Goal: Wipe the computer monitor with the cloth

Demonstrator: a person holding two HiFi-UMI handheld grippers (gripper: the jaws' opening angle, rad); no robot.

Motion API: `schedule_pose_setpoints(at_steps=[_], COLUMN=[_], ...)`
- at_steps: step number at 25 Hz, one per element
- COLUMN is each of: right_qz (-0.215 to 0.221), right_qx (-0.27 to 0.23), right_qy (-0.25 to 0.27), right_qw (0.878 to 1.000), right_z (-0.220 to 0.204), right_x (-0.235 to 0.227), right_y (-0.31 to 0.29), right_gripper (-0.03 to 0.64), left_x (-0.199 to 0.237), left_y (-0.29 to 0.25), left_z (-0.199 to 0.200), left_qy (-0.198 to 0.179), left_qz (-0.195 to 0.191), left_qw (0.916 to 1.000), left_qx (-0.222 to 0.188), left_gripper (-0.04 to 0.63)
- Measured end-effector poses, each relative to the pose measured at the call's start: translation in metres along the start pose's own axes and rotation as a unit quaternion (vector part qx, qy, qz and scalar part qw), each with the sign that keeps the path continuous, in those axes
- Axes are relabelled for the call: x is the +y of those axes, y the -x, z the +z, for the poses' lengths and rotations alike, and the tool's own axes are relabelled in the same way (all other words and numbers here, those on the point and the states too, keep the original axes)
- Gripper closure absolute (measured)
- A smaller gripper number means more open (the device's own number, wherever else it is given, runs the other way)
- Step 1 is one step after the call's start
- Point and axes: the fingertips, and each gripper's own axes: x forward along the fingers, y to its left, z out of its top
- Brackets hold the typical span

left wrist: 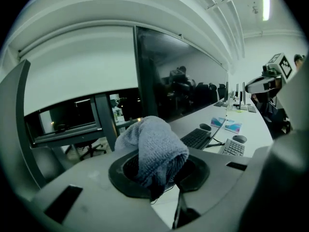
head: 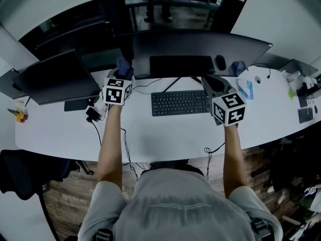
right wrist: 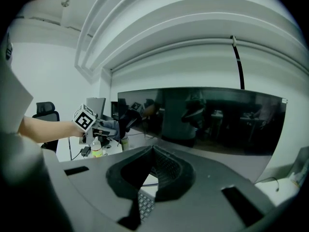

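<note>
The left claw point(head: 124, 72) is clamped on the blue cloth point(left wrist: 157, 149), held up by the left end of the monitor point(head: 200, 45). The right claw point(right wrist: 153, 153) is closed, empty. Wiping looks about to begin: next, press the cloth flat against the screen.

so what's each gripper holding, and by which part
The left gripper pinches the cloth by a bunched fold, the rest bulging above its jaws. The right gripper has its jaws together and holds nothing.
</note>
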Motion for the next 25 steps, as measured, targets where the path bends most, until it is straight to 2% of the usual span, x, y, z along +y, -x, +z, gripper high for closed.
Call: schedule_pose_setpoints(at_steps=[5,16,25], right_qz=[0.004,0.01,-0.007], right_qx=[0.01,0.031,0.046], right_qy=[-0.004,-0.001,-0.007], right_qw=[1.0,0.999,0.999], right_z=[-0.008,-0.028,-0.048], right_x=[0.0,0.001,0.0], right_y=[-0.006,-0.022,-0.024], right_gripper=[0.615,0.615,0.615], left_x=[-0.003,-0.007,-0.01], left_y=[-0.008,-0.029,-0.048], left_z=[-0.017,-0.055,-0.093], left_qy=[0.037,0.073,0.105], left_qz=[-0.009,-0.017,-0.027], left_qw=[0.9993,0.9968,0.9927], left_qx=[0.006,0.029,0.053], left_gripper=[0.514,0.514,0.514])
